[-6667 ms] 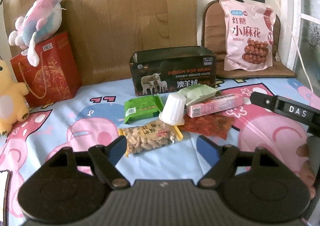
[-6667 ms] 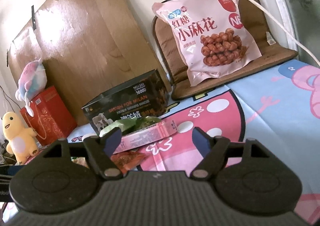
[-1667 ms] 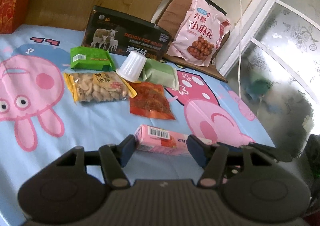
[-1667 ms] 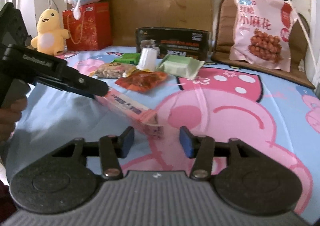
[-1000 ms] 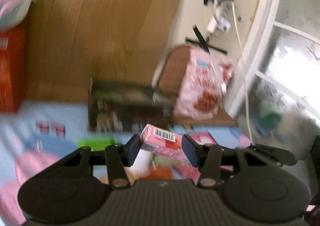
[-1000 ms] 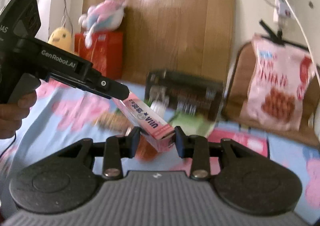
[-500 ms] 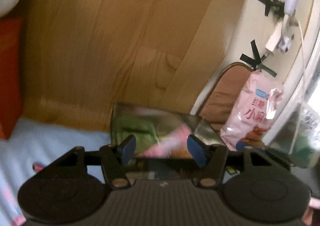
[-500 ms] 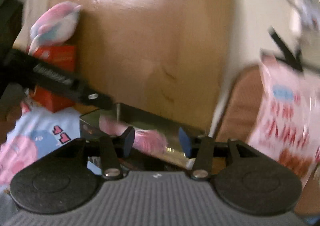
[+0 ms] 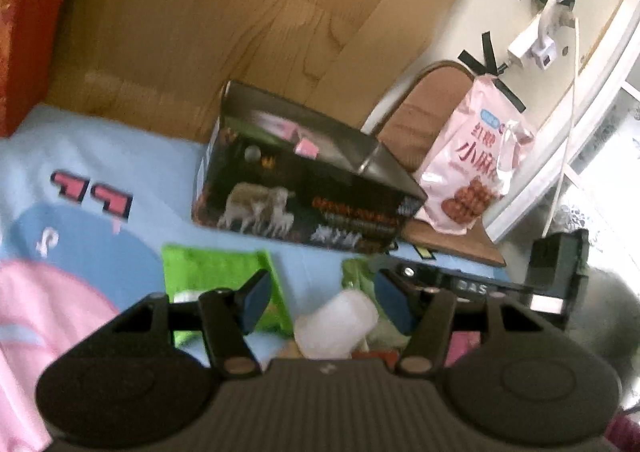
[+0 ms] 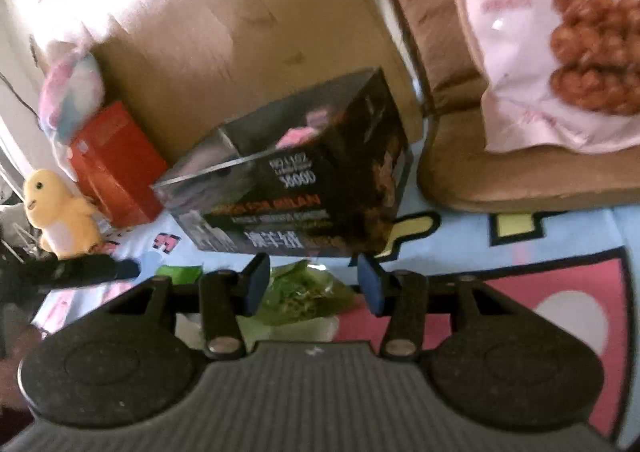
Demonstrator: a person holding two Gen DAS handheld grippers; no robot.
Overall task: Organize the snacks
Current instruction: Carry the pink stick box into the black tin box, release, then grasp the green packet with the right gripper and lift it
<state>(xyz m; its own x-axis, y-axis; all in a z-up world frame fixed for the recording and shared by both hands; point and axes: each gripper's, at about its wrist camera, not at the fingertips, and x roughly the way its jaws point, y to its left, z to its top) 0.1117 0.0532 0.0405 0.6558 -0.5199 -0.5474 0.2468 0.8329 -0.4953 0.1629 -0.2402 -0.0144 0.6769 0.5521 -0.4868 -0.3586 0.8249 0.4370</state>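
Note:
The pink snack box (image 9: 305, 147) lies inside the open dark box (image 9: 304, 195) at the back of the bed; its pink end also shows in the right wrist view (image 10: 298, 137), inside the same dark box (image 10: 296, 207). My left gripper (image 9: 322, 302) is open and empty, above a white cup (image 9: 336, 326) and a bright green packet (image 9: 218, 272). My right gripper (image 10: 312, 284) is open and empty, above a pale green packet (image 10: 302, 294), just in front of the dark box.
A big pink snack bag (image 9: 472, 175) leans on a brown cushion (image 10: 500, 155) at the right. A red gift bag (image 10: 116, 167), a yellow plush (image 10: 60, 211) and a pastel plush (image 10: 72, 87) stand at the left. A wooden board (image 9: 200, 31) backs the bed.
Both grippers let go of the pink box, which now lies in the dark box. Both have drawn back and tilted down toward the remaining snacks.

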